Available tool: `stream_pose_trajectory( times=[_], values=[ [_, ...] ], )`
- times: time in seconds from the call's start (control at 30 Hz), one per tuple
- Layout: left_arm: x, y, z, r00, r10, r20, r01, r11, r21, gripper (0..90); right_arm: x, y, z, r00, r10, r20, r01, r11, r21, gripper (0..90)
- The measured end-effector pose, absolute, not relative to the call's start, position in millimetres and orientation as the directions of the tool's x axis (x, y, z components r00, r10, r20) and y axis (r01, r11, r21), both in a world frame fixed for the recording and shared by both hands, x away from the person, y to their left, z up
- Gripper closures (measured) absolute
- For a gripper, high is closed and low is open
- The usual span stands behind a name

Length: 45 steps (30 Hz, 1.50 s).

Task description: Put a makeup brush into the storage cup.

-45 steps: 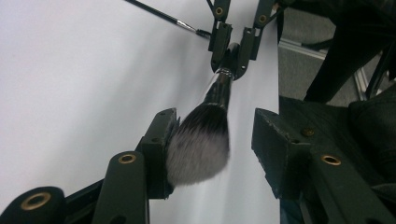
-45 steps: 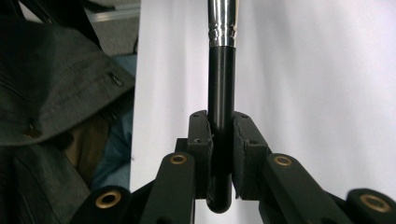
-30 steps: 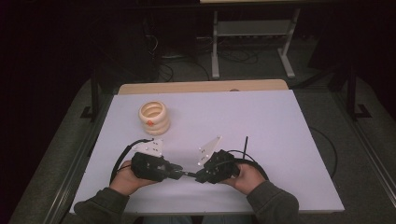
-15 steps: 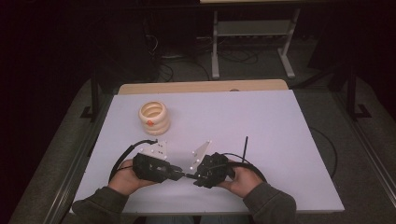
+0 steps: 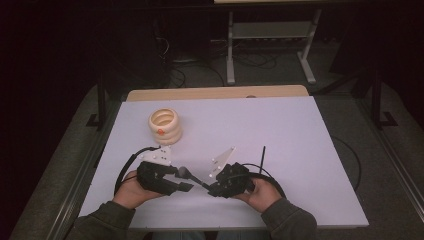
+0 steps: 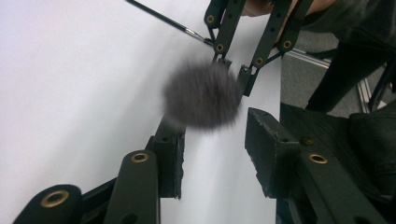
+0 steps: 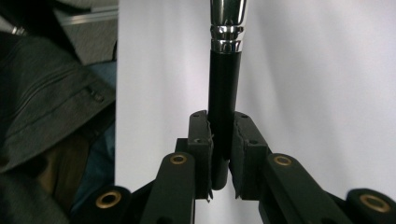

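Both hands are resting low on the near part of the white bench [image 5: 280, 130], with the forearms coming in from the bottom edge and the two grippers pointing toward each other. The right gripper [image 7: 222, 144] is lying almost level and its pads are pressing on the black handle of a makeup brush [image 7: 224, 102], so it is gripping the brush near the end of the handle. In the high view the right gripper [image 5: 212, 189] is aiming to the left, and the brush [image 5: 192, 177] is reaching from it toward the left gripper [image 5: 184, 180].

The jaws of the left gripper [image 6: 212, 154] have just been opening, and they are now standing apart. The soft grey head of the brush [image 6: 201, 95] is hovering just beyond the pads, in line with the gap, and the pads are not pressing on it.

The brush head is blurred in the left gripper view, so its exact edge is hard to make out. A thin black stick [image 5: 262, 156] is lying on the bench near the right hand. A cream ringed holder [image 5: 165, 125] is standing farther back on the left, well apart from both grippers.
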State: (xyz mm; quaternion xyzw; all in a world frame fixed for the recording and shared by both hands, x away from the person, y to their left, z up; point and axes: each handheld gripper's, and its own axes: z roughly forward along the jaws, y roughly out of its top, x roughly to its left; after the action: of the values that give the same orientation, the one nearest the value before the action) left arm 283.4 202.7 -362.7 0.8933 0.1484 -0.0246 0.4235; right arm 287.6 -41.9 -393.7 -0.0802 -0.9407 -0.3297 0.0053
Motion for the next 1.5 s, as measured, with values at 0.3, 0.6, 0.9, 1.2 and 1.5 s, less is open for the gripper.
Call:
stream_pose_trajectory(
  times=[0.3,0.6,0.9,1.2,1.5],
  values=[
    [284.6,193.7,-357.5,0.954,0.255,-0.155,0.276,-0.555,0.785,62.2,290.5,-38.2,-386.5,-0.983,0.164,0.078,0.171,0.690,0.703,78.4],
    [289.5,190.1,-355.9,0.947,0.268,-0.178,0.298,-0.523,0.798,70.8,290.3,-35.8,-385.3,-0.977,0.194,0.087,0.194,0.648,0.736,78.3],
    [293.6,188.8,-357.0,0.936,0.258,-0.240,0.342,-0.503,0.794,77.1,289.6,-36.8,-385.1,-0.978,0.200,0.060,0.178,0.645,0.744,76.6],
    [295.9,189.5,-354.9,0.930,0.286,-0.232,0.354,-0.521,0.776,77.2,294.5,-53.4,-386.8,-0.963,0.253,0.095,0.235,0.614,0.753,59.9],
    [302.1,191.1,-353.6,0.928,0.319,-0.193,0.348,-0.551,0.758,77.2,297.3,-73.8,-388.1,-0.944,0.310,0.115,0.284,0.581,0.763,54.6]
  ],
)
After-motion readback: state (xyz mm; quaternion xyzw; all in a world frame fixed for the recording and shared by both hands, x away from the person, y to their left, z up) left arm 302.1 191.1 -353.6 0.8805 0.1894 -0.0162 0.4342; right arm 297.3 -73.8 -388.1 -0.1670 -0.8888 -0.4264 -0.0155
